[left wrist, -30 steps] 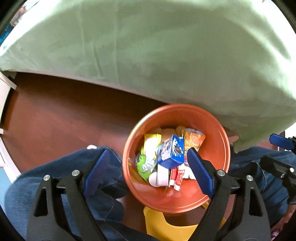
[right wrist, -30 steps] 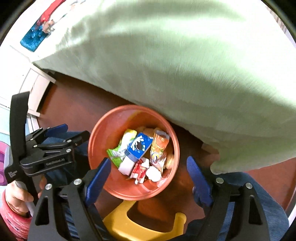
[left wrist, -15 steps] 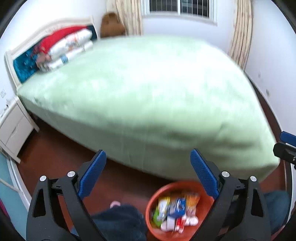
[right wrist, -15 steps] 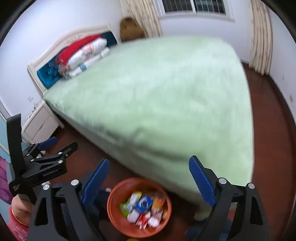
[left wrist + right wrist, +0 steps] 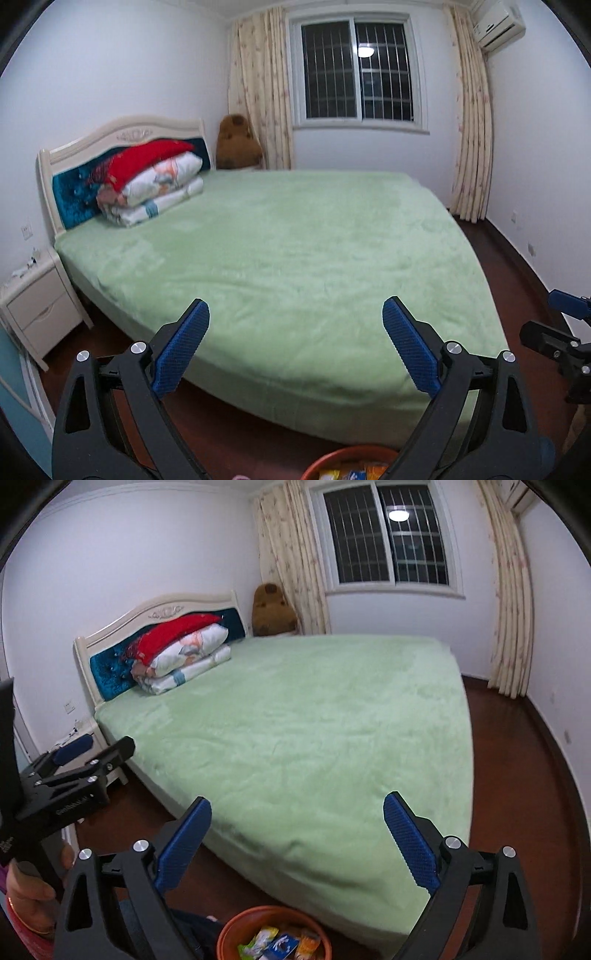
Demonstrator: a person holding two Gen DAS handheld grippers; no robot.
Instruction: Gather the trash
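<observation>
I see each tool (image 5: 295,317) as black clamp arms with silver screws and blue ribbed pads (image 5: 410,352); my left hand (image 5: 26,893) wears a red cuff and thin bangle.

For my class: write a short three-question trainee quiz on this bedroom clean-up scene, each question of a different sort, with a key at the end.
1. True or false: the left gripper holds a wrapper.
2. Where are the snack wrappers? A) on the green bed B) in the orange bin C) on the nightstand
3. Fill in: the folded bedding lies against the ______.

Key
1. False: nothing is between its fingers; the right gripper is bare too, its jaws opening.
2. B
3. headboard
</observation>
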